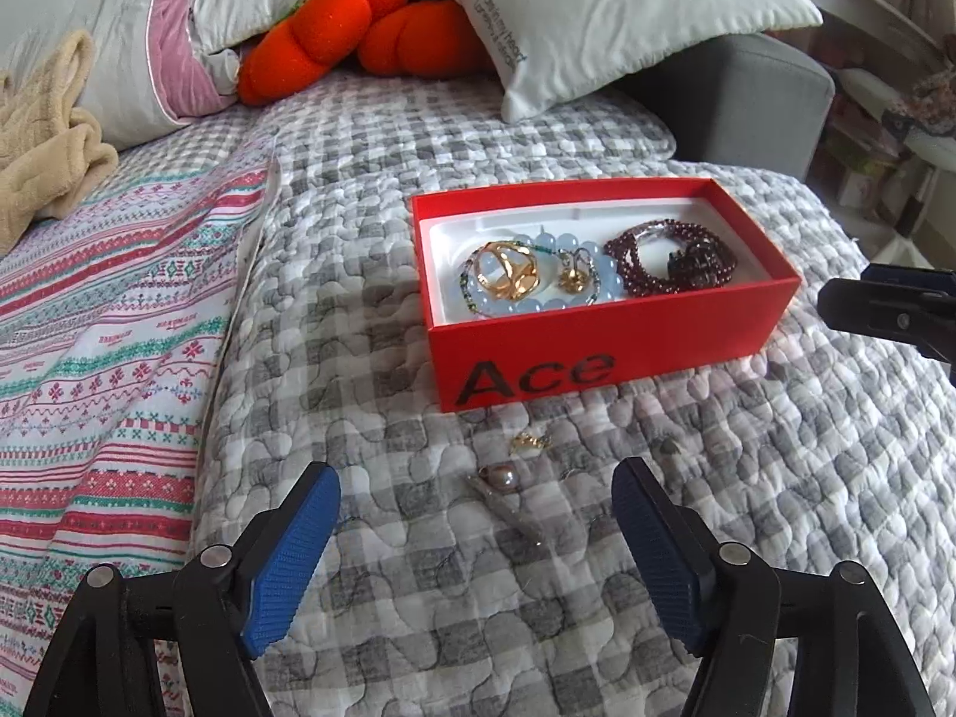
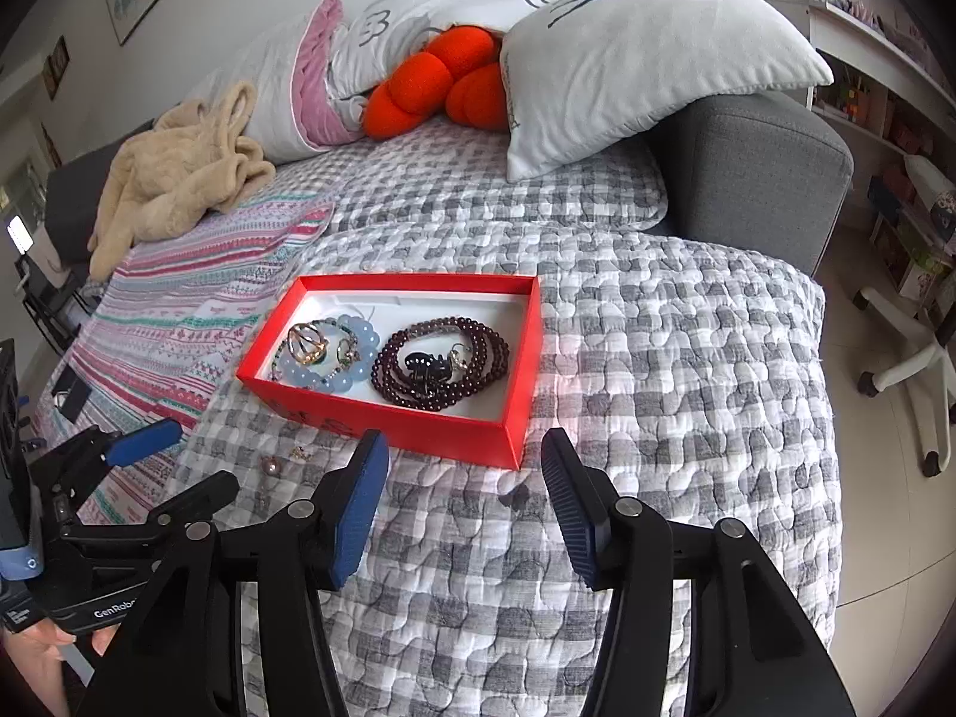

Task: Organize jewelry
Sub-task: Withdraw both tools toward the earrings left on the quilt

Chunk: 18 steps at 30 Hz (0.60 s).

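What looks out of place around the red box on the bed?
Two small pieces lie loose on the checked quilt outside the red box: a pearl piece and a small gold piece, while other jewelry is inside.

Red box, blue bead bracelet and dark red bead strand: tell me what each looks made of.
Red box: looks like matte cardboard with thin, sharp-folded walls, a printed side and a white liner.
Blue bead bracelet: pale, translucent, glossy round beads, so glass, stone or plastic; the look leaves it open.
Dark red bead strand: small, shiny, deep red beads, possibly garnet or glass.
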Each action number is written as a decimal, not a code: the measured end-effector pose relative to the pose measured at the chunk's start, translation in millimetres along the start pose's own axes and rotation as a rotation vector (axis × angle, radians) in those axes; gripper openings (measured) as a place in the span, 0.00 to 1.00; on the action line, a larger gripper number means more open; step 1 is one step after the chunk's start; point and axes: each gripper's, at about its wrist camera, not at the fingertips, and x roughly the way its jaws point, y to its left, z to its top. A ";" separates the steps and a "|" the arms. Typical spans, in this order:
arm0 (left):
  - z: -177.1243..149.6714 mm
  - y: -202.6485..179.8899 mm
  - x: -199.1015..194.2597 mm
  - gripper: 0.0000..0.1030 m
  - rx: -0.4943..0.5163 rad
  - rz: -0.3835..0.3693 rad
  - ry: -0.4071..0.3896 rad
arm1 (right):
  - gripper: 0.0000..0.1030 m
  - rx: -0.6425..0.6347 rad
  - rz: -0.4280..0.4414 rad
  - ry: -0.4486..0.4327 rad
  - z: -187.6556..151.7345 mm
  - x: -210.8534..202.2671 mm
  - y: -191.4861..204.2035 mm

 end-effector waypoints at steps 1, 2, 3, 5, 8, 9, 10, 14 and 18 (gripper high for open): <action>-2.2 1.1 -0.4 0.79 0.003 0.004 0.001 | 0.61 -0.006 -0.007 0.002 -3.0 -1.2 -0.1; -4.4 2.5 -0.6 0.80 0.006 0.006 0.003 | 0.62 -0.011 -0.013 0.004 -6.4 -2.7 0.0; -7.2 3.7 -0.7 0.81 0.007 0.007 0.004 | 0.62 -0.016 -0.020 0.008 -9.7 -3.1 0.6; -13.1 6.2 0.4 0.83 0.007 0.009 0.006 | 0.63 -0.026 -0.034 0.019 -16.1 -3.1 1.3; -23.6 8.6 1.9 0.84 0.008 0.011 -0.009 | 0.63 -0.040 -0.054 0.035 -26.8 -1.3 4.2; -27.5 9.5 2.3 0.86 0.011 0.011 -0.022 | 0.63 -0.046 -0.061 0.042 -29.9 0.4 5.5; -31.2 10.4 2.9 0.88 0.012 0.016 -0.033 | 0.63 -0.055 -0.068 0.051 -33.4 2.6 7.0; -39.1 12.2 11.7 0.89 0.016 0.038 -0.022 | 0.64 -0.108 -0.104 0.077 -44.8 11.1 13.6; -37.3 14.6 18.8 0.89 0.000 0.020 -0.008 | 0.64 -0.139 -0.128 0.106 -53.5 21.1 17.8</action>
